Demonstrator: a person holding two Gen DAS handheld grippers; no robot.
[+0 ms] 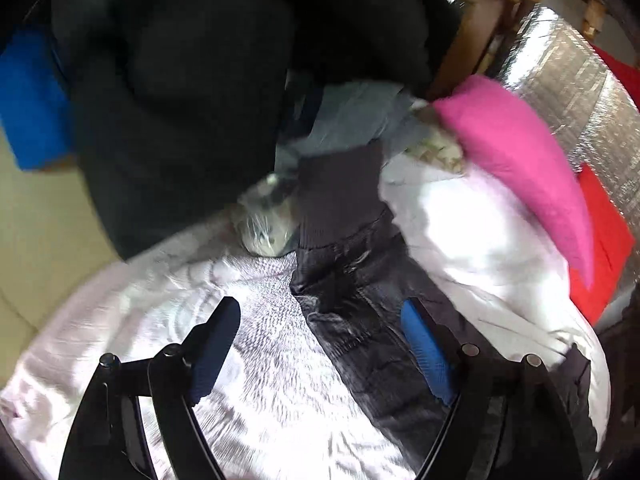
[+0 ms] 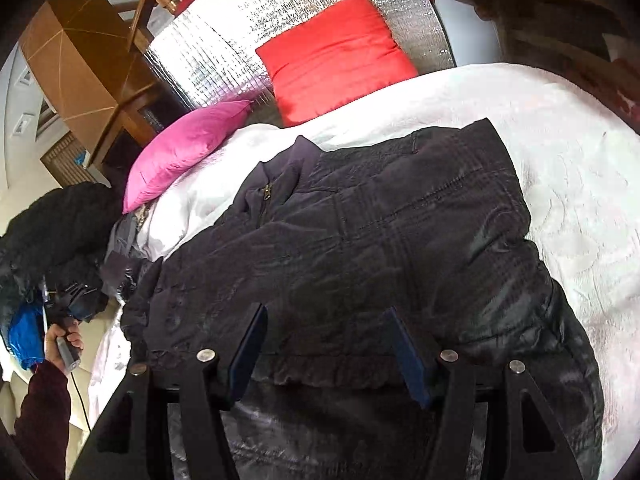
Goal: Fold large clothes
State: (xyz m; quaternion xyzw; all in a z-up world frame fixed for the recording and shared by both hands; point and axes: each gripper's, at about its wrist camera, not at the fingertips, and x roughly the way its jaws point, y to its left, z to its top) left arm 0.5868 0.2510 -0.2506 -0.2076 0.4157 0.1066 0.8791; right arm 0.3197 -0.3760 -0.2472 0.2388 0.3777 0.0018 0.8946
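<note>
The left gripper [image 1: 320, 322] is spread wide over the white blanket [image 1: 260, 380], holding nothing. The right gripper [image 2: 326, 330] is also spread, its 2 fingers above the hem of the black jacket [image 2: 360, 232], which fills the frame's middle. Only the right view shows the red pillow [image 2: 336, 56] whole; the pink pillow [image 2: 184, 148] appears in both.

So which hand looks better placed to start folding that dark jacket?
Probably the right. Its gripper hangs open directly over the jacket, near the hem, with the whole garment spread ahead. The left gripper, also open, faces mostly white bedding, with only a strip of jacket nearby.
</note>
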